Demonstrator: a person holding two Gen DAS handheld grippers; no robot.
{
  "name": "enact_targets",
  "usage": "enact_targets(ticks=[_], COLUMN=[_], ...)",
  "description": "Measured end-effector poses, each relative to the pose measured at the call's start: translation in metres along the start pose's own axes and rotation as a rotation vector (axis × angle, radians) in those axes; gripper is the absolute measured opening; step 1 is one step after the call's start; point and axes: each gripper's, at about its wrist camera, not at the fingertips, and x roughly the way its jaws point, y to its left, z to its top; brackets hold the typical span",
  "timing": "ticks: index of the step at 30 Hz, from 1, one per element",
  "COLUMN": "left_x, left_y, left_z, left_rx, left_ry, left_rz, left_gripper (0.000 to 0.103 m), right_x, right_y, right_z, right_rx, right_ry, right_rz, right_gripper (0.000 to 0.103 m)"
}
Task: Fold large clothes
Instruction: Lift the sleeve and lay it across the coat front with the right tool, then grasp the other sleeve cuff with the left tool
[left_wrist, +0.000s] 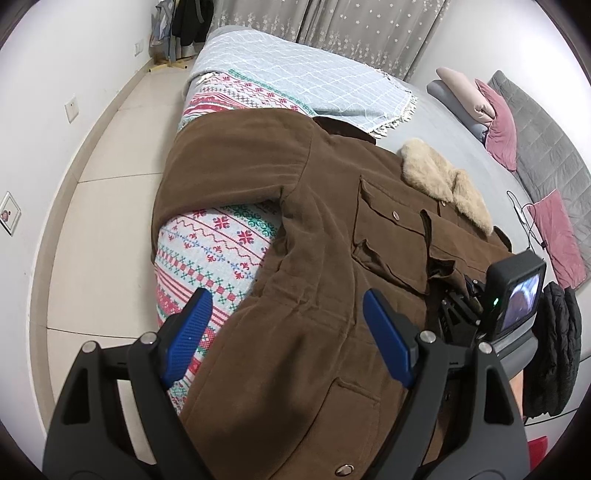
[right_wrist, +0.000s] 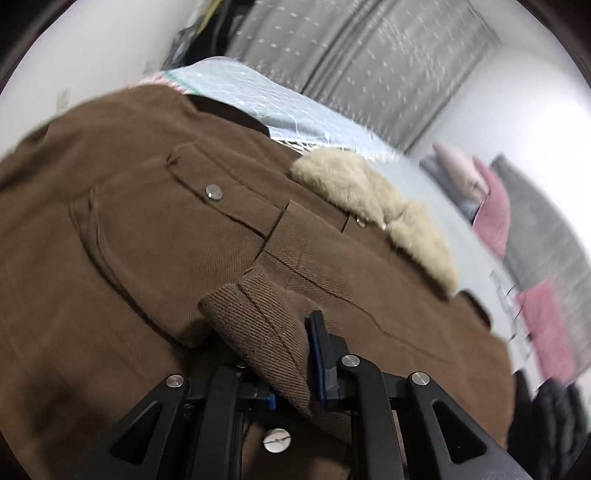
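A large brown coat (left_wrist: 295, 295) with a beige fur collar (left_wrist: 443, 177) lies spread face up on the bed; one sleeve (left_wrist: 229, 162) stretches toward the bed's left edge. My left gripper (left_wrist: 288, 332) is open and empty, hovering over the coat's lower left side, with blue fingertips (left_wrist: 188, 343) apart. My right gripper (right_wrist: 288, 339) is shut on the ribbed cuff (right_wrist: 258, 325) of the coat's other sleeve, held over the coat's chest (right_wrist: 147, 240). The right gripper also shows in the left wrist view (left_wrist: 465, 306) at the coat's front opening.
A patterned red and teal bedspread (left_wrist: 207, 251) and a pale blue blanket (left_wrist: 295, 81) cover the bed. Pink pillows (left_wrist: 498, 122) and a grey quilt (left_wrist: 546, 147) lie at the right. A black jacket (left_wrist: 554, 347) sits at the right edge. Tiled floor (left_wrist: 103, 221) is left.
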Motion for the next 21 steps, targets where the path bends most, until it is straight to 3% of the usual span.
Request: enact_targets(ticks=[4,7,10,12,15,18,21], left_x=[0.001,-0.001,-0.002,-0.003,-0.002,-0.001,0.006], left_y=[0.011,0.034,0.049,0.056,0.068,0.086,0.112], left_z=[0.004,0.008,0.010,0.011,0.013,0.016,0.022], left_rx=[-0.044,-0.136,-0.189,-0.211,-0.244,-0.303,-0.389], left_ry=[0.012,0.010,0.011,0.015,0.017,0.021,0.018], left_rz=[-0.030,-0.051,-0.064,-0.082,-0.104,-0.138,-0.208], left_gripper=[0.084,0.084,0.084,0.084,0.084,0.084,0.084], right_x=[0.009,-0.002,-0.028,-0.034,-0.005,-0.006,-0.022], right_y=[-0.013,-0.018,-0.020,-0.014,0.002,0.003,-0.010], right_z=[0.006,0.005,0.005,0.005,0.000,0.000,0.005], right_rx=[0.142,0.201,0.236,0.249,0.226,0.228,0.278], right_ry=[0.056,0.076,-0.008,-0.020,0.098,0.086,0.098], right_rz=[0.132,0.210,0.302,0.341,0.330,0.334,0.403], right_gripper=[0.026,0.035,0.049,0.049,0.051,0.052,0.052])
